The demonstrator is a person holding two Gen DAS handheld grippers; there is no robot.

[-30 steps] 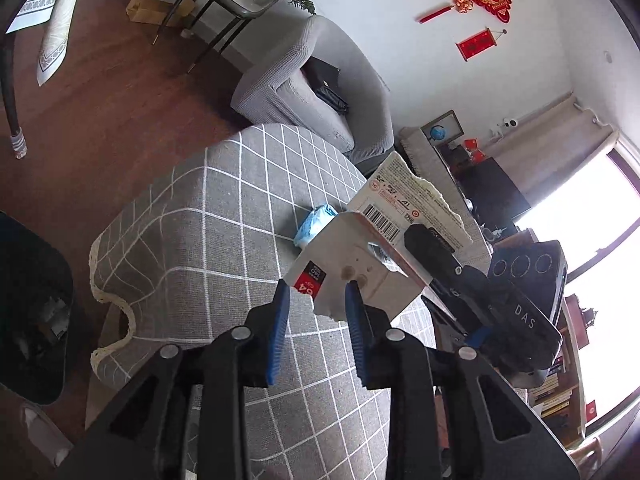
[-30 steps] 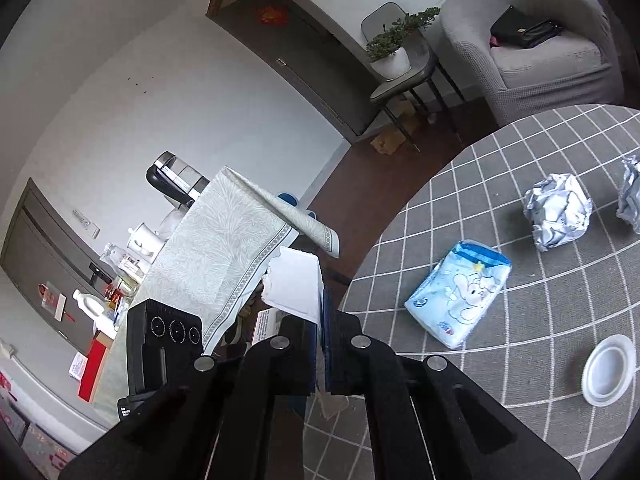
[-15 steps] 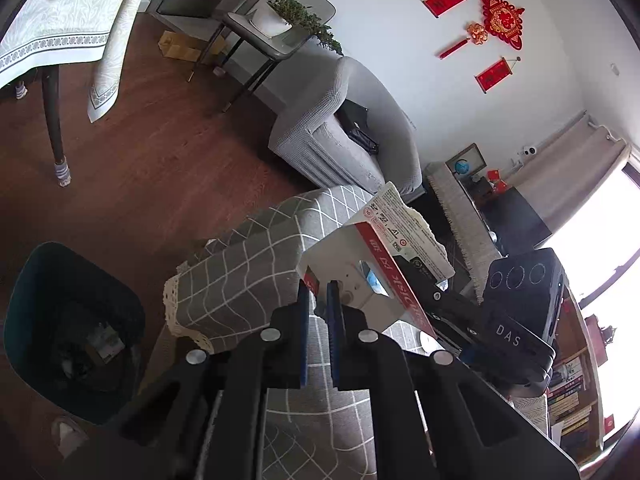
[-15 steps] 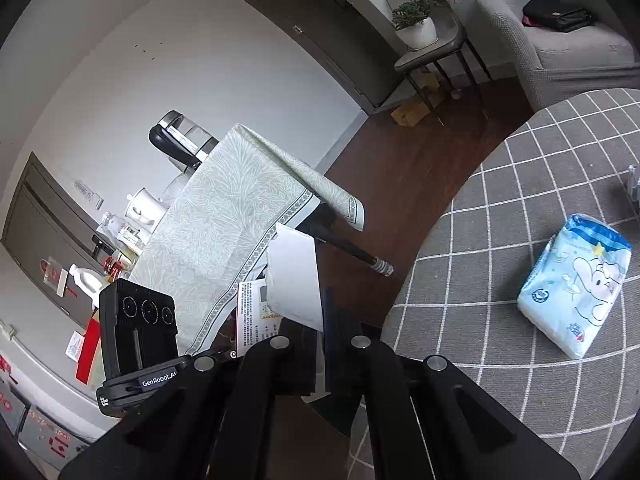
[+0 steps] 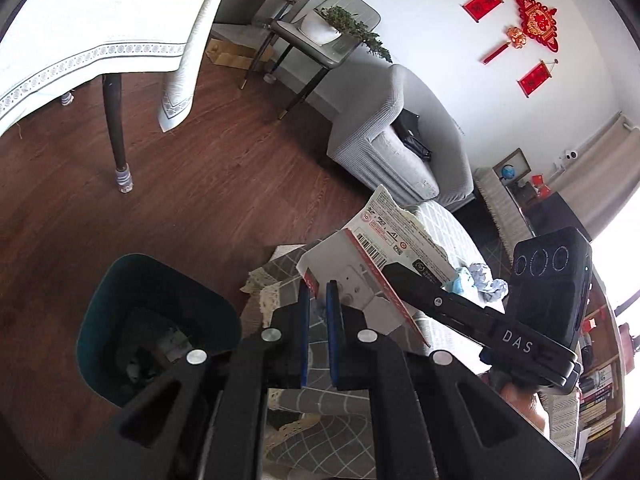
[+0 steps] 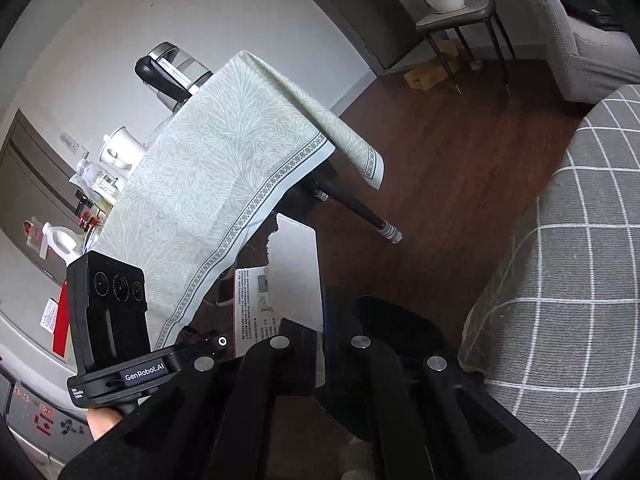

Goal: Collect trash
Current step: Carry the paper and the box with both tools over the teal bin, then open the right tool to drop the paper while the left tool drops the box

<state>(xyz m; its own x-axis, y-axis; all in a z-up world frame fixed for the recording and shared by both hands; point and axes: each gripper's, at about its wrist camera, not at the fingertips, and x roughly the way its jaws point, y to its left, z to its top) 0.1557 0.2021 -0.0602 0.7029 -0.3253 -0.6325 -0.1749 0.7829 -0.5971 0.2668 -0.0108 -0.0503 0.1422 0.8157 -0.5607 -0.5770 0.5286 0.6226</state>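
Pinching one torn card package (image 5: 376,256) from both sides, L gripper (image 5: 315,294) and R gripper (image 6: 320,300) both clamp it w/ jaws nearly together. Dark green bin (image 5: 132,280) sits on floor below-left of L gripper, w/ some scraps inside, prob. paper.

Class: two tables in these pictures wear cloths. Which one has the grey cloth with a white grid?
The low table at the right edge of the right wrist view. The taller table's cloth is pale green, leaf-patterned and bordered.
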